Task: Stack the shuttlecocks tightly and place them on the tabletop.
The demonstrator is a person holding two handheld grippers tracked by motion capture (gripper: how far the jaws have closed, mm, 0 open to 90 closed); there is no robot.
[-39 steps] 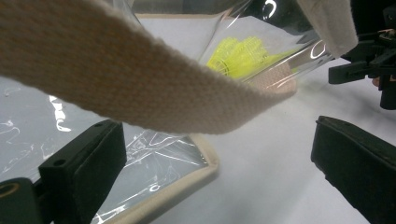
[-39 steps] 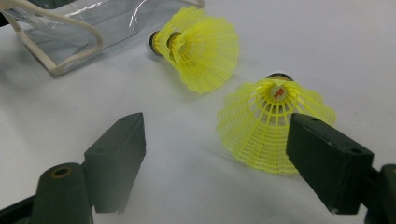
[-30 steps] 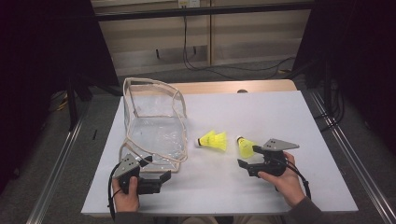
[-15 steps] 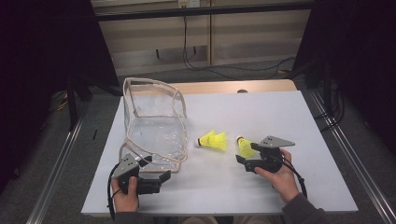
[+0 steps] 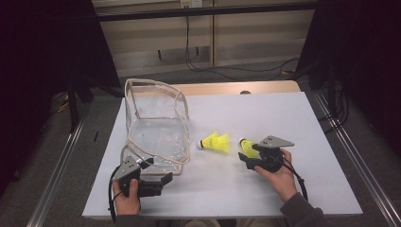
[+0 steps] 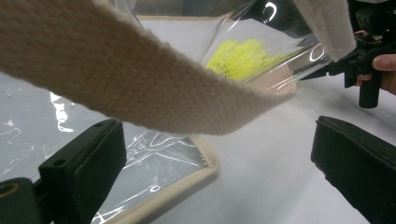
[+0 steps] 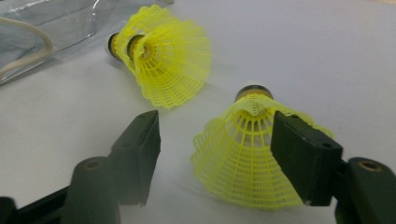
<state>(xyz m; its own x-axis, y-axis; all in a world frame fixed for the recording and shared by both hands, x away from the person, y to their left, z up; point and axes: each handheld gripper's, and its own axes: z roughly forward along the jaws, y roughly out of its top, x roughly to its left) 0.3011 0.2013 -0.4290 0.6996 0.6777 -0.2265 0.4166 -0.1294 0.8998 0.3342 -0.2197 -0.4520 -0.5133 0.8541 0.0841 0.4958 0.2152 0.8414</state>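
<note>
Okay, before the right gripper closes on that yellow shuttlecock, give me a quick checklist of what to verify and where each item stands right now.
1. Near yellow mesh plastic shuttlecock sits between the right gripper jaws: ok; the jaws have just been closing.
2. Both pads touching the skirt: not ok; one touches, the other stands off with a gap.
3. Second yellow shuttlecock out of the jaws' path: ok, it lies apart, farther off.
4. Clear plastic bag with beige woven trim standing open: ok in the high view.
5. Left gripper holding the bag: not ok; jaws open, the trim strap merely crosses ahead of them.
6. White table free between shuttlecock and bag: ok.
</note>
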